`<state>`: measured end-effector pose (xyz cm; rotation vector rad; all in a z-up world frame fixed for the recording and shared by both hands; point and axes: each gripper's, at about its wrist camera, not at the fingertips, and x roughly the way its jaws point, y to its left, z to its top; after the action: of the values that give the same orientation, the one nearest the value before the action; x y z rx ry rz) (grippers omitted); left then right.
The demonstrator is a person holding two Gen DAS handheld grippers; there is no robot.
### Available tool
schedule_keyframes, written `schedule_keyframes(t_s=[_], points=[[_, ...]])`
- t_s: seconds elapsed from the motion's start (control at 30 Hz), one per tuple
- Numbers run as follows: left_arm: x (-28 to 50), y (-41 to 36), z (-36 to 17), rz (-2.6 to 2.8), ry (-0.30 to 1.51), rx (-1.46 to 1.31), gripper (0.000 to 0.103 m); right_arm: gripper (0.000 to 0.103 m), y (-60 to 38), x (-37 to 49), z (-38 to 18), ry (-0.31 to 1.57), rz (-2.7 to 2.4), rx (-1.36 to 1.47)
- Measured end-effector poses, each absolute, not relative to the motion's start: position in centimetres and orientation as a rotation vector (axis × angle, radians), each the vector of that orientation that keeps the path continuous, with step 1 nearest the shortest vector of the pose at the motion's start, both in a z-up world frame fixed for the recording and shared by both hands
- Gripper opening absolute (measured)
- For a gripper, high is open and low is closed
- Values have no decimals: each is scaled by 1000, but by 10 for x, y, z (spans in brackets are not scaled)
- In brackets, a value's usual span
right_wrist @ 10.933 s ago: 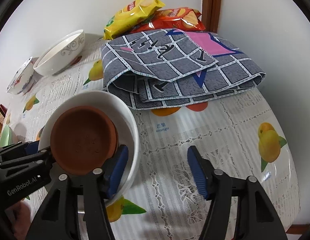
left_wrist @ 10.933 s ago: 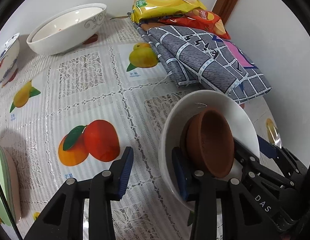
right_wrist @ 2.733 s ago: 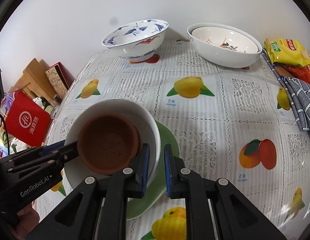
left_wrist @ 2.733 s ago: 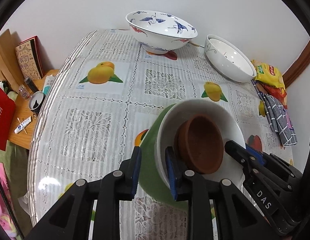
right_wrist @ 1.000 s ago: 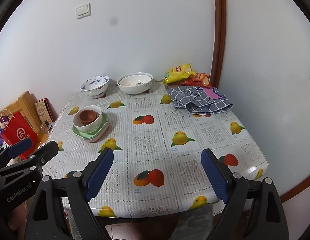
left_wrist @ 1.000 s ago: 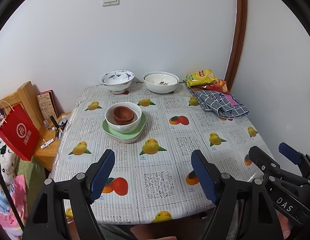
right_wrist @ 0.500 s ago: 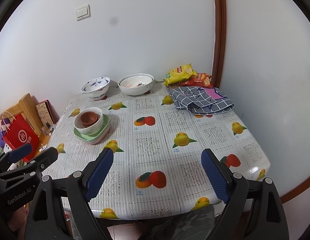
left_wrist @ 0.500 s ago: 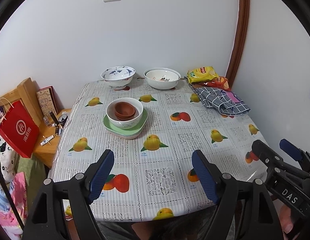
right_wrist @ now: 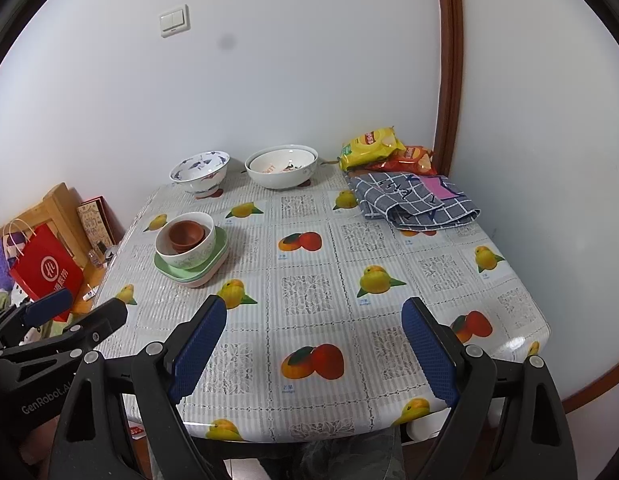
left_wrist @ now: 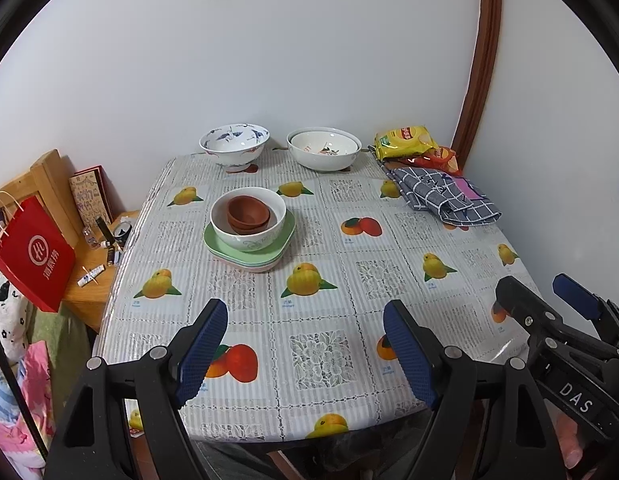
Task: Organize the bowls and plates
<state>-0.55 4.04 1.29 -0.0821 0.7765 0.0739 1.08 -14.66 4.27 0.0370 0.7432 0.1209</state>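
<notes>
Both your grippers hang back over the near table edge, jaws wide apart and empty.

Your left gripper and right gripper grip nothing. The brown bowls sit nested inside the white bowl, which rests on the green plates toward the table's left side. Against the far wall stand the blue-patterned bowl and the big white bowls, well apart from your stack.
</notes>
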Motion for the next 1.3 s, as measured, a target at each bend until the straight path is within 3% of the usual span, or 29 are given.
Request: schedule_keyframes(t_s=[1.3], points=[[-8, 33, 24, 48, 744, -86, 79, 89, -152, 1, 52, 695, 164, 90]])
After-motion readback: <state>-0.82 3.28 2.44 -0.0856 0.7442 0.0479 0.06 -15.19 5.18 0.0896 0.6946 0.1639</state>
